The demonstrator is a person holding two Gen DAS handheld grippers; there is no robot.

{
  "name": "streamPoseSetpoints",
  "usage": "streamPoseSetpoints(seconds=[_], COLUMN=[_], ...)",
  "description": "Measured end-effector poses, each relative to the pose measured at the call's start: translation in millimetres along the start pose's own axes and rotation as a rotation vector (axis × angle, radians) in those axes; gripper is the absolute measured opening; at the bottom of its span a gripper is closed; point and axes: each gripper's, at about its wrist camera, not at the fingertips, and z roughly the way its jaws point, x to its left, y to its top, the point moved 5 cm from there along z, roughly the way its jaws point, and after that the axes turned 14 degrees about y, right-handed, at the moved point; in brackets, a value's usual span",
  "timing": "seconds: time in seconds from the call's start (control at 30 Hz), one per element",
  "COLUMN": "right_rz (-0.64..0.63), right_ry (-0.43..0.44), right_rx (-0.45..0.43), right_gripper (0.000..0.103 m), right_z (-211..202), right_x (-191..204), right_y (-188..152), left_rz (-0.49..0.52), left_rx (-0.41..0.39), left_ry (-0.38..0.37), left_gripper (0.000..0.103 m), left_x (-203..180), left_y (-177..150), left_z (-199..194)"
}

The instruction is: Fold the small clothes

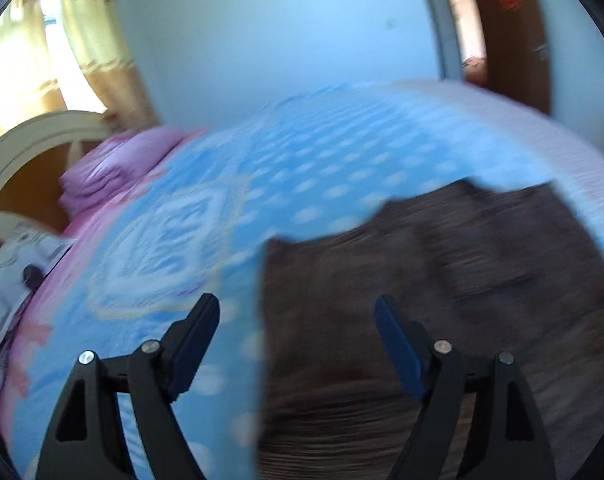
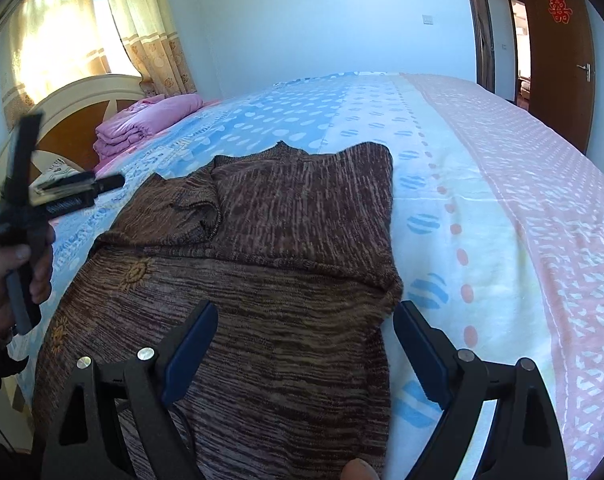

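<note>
A brown knitted sweater (image 2: 282,240) lies flat on the bed, both sleeves folded in across its upper half. My right gripper (image 2: 305,308) hovers open above its lower right part, with nothing between the blue pads. The left wrist view is smeared by motion. In it my left gripper (image 1: 297,302) stands open over the sweater (image 1: 421,300) at its left edge, and its jaws are empty. A hand (image 2: 6,280) holds the left tool at the left border of the right wrist view, beside the sweater.
The bed sheet (image 2: 481,200) is blue with white dots, then white, then pink on the right. A folded pink blanket (image 2: 142,120) lies by the headboard (image 2: 82,92). Curtains hang at the far left, and a brown door (image 2: 557,60) stands at the far right.
</note>
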Motion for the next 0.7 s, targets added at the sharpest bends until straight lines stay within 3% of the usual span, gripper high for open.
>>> streamPoseSetpoints(seconds=[0.13,0.27,0.33,0.37,0.47,0.5,0.53,0.57,0.7], right_rz=[-0.038,-0.102,-0.114,-0.116,-0.151,-0.166,-0.176,-0.177,-0.09], right_ry=[0.022,0.035,0.024,0.003,-0.021,-0.054,-0.095,-0.116,-0.139], right_rx=[0.037,0.118,0.143,0.165,0.225,0.247,0.277,0.293,0.21], right_gripper=[0.09,0.09,0.09,0.09,0.09,0.085,0.066,0.056,0.049], right_z=[22.1,68.9,95.2,112.1,163.6,178.1,194.4,203.8,192.1], right_x=[30.2,68.6,82.2,88.0,105.0,105.7,103.5,98.9,71.8], right_y=[23.4,58.3,74.6,81.5,89.8,89.2,87.3,87.5,104.9], left_rz=[-0.041,-0.011,-0.005,-0.009,-0.047,-0.069,-0.079,-0.088,-0.108], left_rx=[0.151,0.148,0.144,0.143,0.165,0.173,0.177,0.182,0.191], left_ry=[0.036,0.055,0.107,0.111,0.066,0.044,0.033,0.023,-0.001], left_gripper=[0.083,0.084,0.095,0.095,0.096,0.096,0.096,0.096,0.097], left_x=[24.3,18.1,15.9,14.7,19.1,22.1,23.4,24.0,24.2], left_y=[-26.4,-35.5,-37.0,-39.7,-41.6,-42.7,-43.7,-44.5,-46.0], left_z=[54.2,56.7,56.6,57.2,64.8,66.3,68.4,69.2,70.5])
